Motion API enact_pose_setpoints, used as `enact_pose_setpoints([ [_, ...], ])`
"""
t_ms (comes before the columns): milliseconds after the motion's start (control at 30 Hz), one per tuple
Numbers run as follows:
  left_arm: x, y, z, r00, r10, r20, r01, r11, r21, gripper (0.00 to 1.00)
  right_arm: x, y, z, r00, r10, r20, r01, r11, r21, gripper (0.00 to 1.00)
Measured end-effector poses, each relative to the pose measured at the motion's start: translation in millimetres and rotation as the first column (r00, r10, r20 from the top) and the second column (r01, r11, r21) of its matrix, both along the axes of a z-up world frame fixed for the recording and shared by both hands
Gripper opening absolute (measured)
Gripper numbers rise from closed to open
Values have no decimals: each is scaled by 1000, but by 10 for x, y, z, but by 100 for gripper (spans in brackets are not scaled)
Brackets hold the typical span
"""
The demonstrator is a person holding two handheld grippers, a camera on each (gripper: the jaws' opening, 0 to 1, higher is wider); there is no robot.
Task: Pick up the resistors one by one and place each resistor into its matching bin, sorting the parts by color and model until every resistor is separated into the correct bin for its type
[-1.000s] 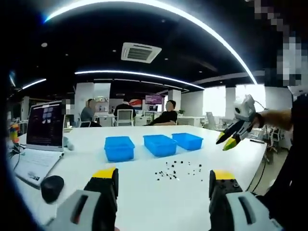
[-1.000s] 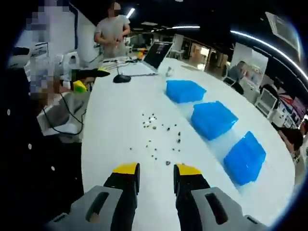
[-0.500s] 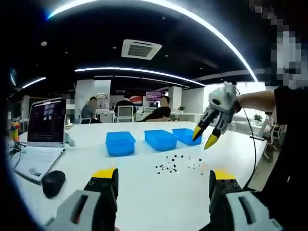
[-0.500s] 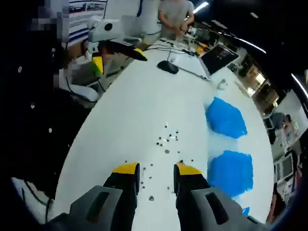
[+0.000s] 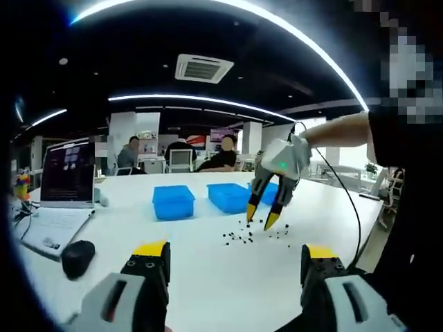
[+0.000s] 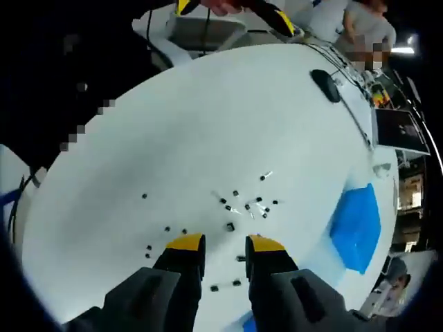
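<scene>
**Right gripper over scattered resistors**

The right gripper (image 6: pixel 225 242), jaws apart and holding nothing, points down at the resistors (image 6: pixel 242 204) strewn mid-table (image 6: pixel 138 124). The left gripper (image 5: pixel 235 252), jaws wide apart, hangs near the table's edge. Blue bins (image 5: pixel 173 201) line the far side.

Broad white surface (image 5: pixel 208 277) carrying three blue plastic bins (image 5: pixel 172 202) in a row, small dark resistors (image 6: pixel 239 205) scattered loose, an open laptop (image 5: pixel 59 200) and a black mouse (image 5: pixel 77 252) beside it.
</scene>
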State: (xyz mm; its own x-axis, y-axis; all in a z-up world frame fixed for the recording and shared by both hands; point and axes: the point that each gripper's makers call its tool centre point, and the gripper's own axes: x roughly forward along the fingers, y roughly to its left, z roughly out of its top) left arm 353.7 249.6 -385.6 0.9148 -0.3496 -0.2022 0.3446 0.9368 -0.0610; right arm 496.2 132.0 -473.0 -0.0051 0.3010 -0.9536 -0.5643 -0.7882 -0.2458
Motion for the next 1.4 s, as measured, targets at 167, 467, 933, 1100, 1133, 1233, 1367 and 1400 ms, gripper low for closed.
enact_pose_setpoints([
  [167, -6, 19, -6, 1000, 7, -1, -7, 1000, -3, 77, 19, 45, -81, 999, 46, -2, -46, 998, -52, 21],
  [467, 1, -1, -40, 1000, 4, -8, -4, 1000, -4, 77, 16, 52, -131, 994, 105, -16, -106, 985, -136, 17],
  [933, 16, -61, -16, 1000, -14, -5, 14, 1000, -7, 77, 68, 25, -168, 998, 58, -29, -64, 964, -258, 7],
  [1100, 13, -47, 31, 1000, -11, 9, 11, 1000, -11, 77, -88, -85, 55, 991, -72, -116, 56, 988, -141, 7],
  [1133, 16, -46, 37, 1000, -11, 11, 11, 1000, -13, 77, -169, -93, 144, 978, -114, -172, 97, 990, -101, 7],
  [1233, 33, -43, 56, 1000, -4, 20, 5, 1000, -19, 77, -288, -71, 433, 924, -224, -311, 245, 969, 29, 7],
  [1367, 61, -89, 89, 999, -7, 31, 8, 1000, -20, 77, -293, -135, 868, 845, -315, -432, 452, 852, 262, 7],
  [1400, 65, -101, 103, 999, -9, 35, 10, 1000, -20, 77, -289, -159, 969, 812, -333, -480, 512, 802, 309, 7],
])
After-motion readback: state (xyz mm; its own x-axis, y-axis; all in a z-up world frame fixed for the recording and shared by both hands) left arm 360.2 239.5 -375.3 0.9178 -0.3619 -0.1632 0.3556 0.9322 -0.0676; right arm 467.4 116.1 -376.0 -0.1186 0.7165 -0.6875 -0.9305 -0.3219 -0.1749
